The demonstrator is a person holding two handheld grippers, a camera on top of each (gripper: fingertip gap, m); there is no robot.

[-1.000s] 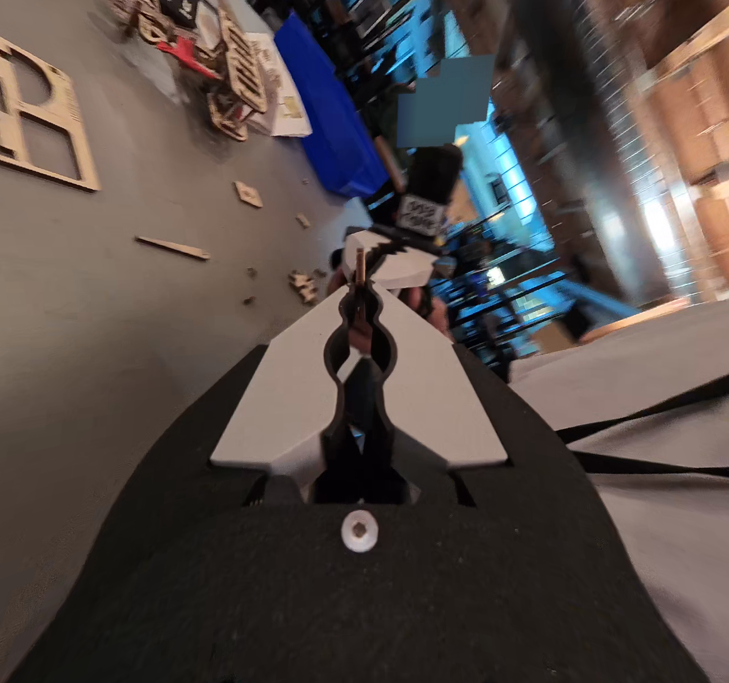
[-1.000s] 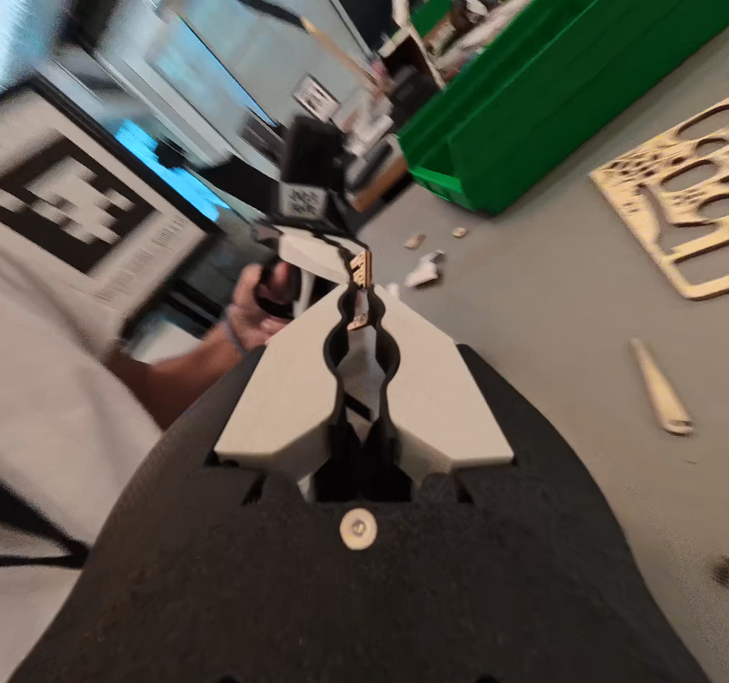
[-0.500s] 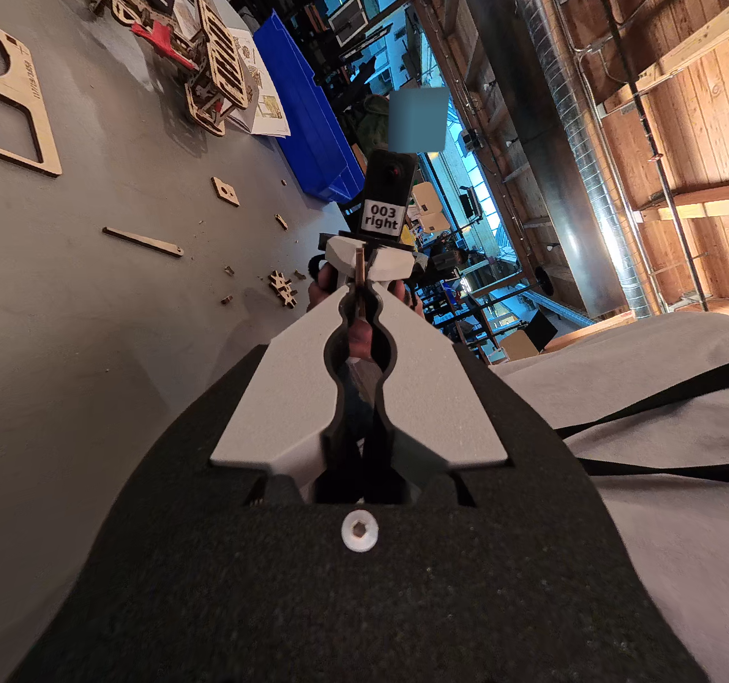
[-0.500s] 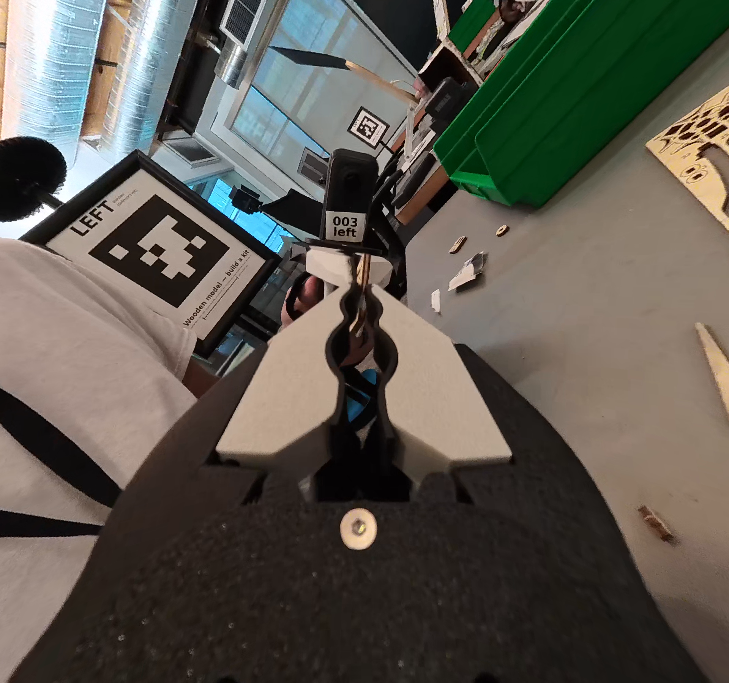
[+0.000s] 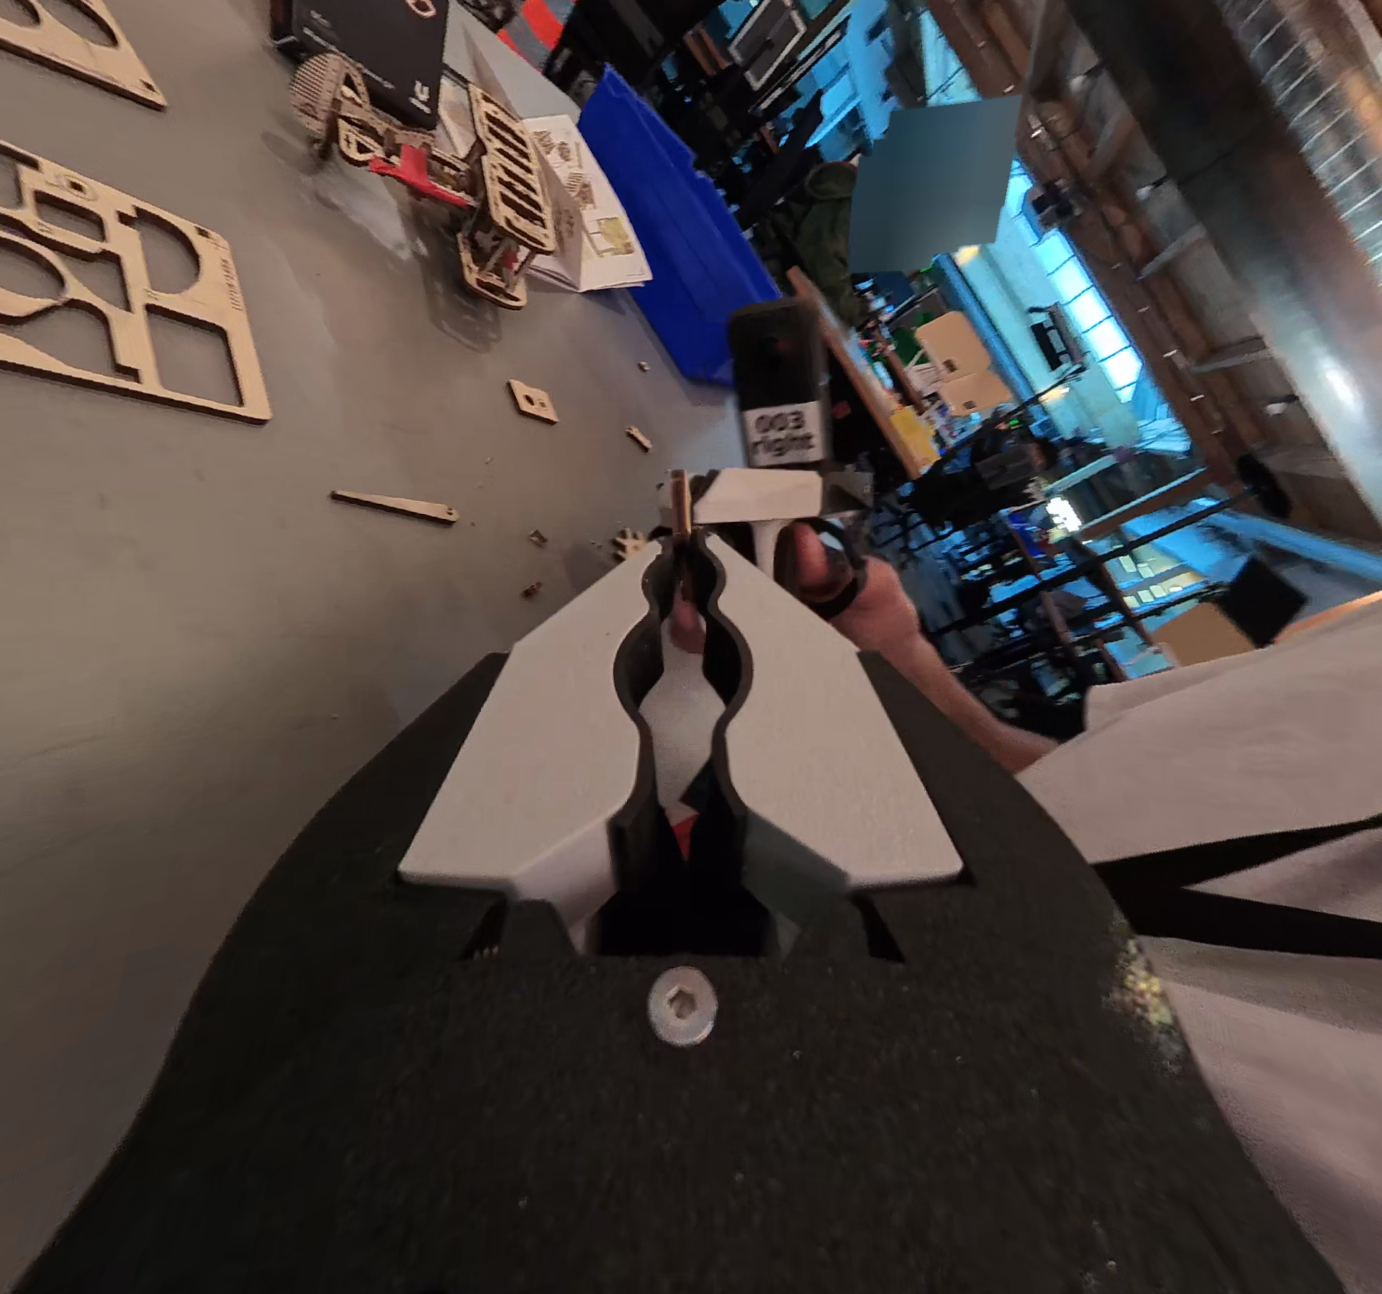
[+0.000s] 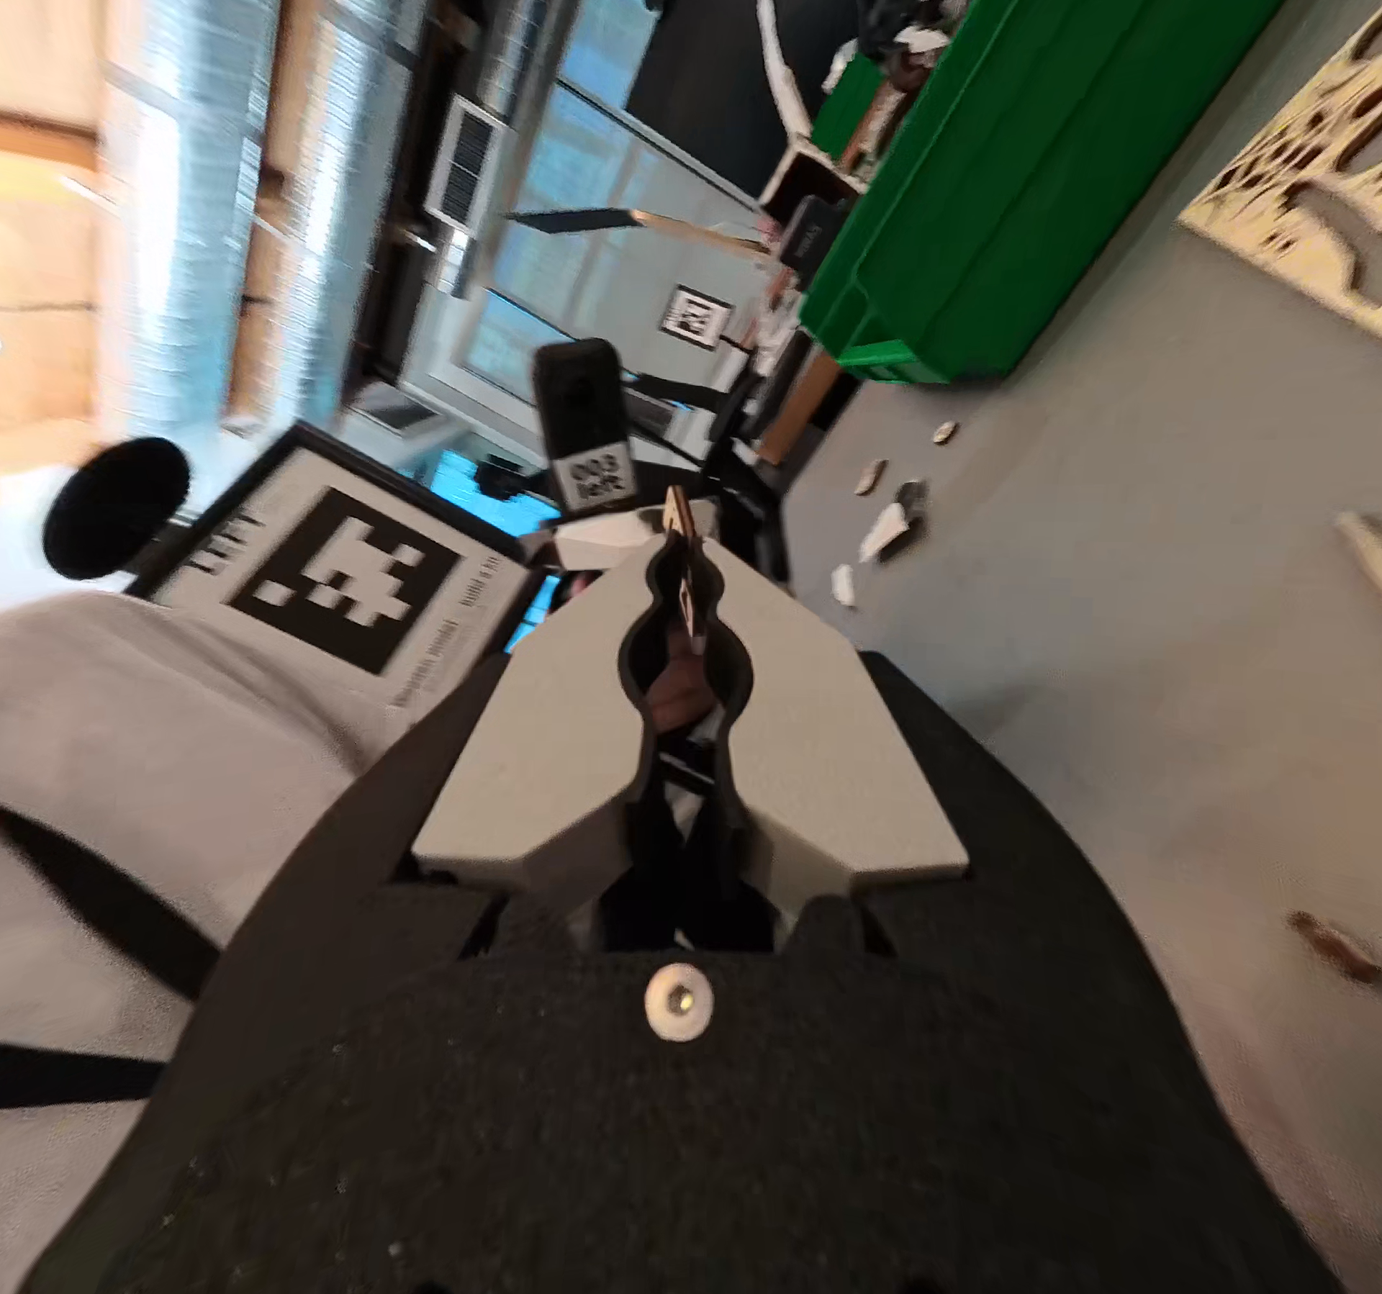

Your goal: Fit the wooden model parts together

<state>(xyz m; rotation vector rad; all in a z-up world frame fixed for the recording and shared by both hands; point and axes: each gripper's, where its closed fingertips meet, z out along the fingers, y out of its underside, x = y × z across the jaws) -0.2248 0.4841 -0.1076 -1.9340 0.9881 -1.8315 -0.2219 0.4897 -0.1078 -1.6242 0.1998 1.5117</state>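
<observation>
**Op:** Wooden model parts first: I count two in the air, one small flat piece (image 5: 679, 510) nipped at the tips of my left gripper (image 5: 682, 548), and one small piece (image 6: 686, 589) nipped in my right gripper (image 6: 684, 548). Both pairs of fingers are pressed tight onto their pieces.

**Desk:** Are the two pieces touching?

**Op:** They meet tip to tip, both held up off the grey table (image 5: 187, 585); whether they are seated in each other I cannot tell, it is blurred.

**Desk:** What lies on the table?

**Op:** Left wrist view: two cut-out plywood sheets (image 5: 112, 286), one thin wooden strip (image 5: 394, 507), one small square piece (image 5: 533, 401), one part-built wooden model (image 5: 478, 211), one open booklet (image 5: 591, 226) behind it and one blue bin (image 5: 673, 226). Right wrist view: one more plywood sheet (image 6: 1301, 189), a green bin (image 6: 1047, 159) and a few pale scraps (image 6: 886, 529)
</observation>
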